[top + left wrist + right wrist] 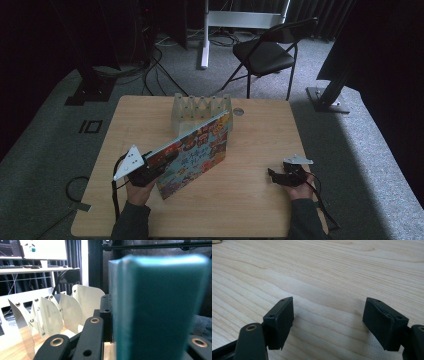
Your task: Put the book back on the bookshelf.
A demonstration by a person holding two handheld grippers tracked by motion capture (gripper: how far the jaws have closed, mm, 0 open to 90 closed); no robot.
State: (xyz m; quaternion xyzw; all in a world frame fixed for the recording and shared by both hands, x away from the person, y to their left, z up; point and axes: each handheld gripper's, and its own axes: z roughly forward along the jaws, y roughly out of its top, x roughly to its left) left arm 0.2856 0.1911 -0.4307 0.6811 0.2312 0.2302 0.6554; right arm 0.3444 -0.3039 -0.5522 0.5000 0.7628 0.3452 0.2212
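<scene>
I had the picture book (196, 152) clamped by its lower-left edge in my left gripper (150, 167), jaws clenched on it; in the left gripper view the teal spine (160, 310) stood upright right betw. the jaws. Book was tilted up off the table (250, 205), bottom corner near the wood, top corner reaching twd the white slotted rack (200, 107) at the far edge. My right gripper (280, 177) rested apart on the right side of the table, jaws spread wide, nothing in them, just bare wood grain under them in the right gripper view.

As I judged it, the step was getting the book into one of the rack's slots. To do it well: keep the book vertical, line the spine w/ a gap betw. two dividers (67, 312), lead w/ the far corner, go slow, don't loosen till it's seated. Grip sat at one end, so the book could sag or swing; right gripper could steady the free edge if req'd.

In the way: the dividers themselves, thin and close-set, so a skewed book would likely catch on one or shove the rack back. A small round disc (238, 112) lay just beside the rack, prob. no trouble. Folding chair (267, 52) and cables were on the floor beyond, well apart.
</scene>
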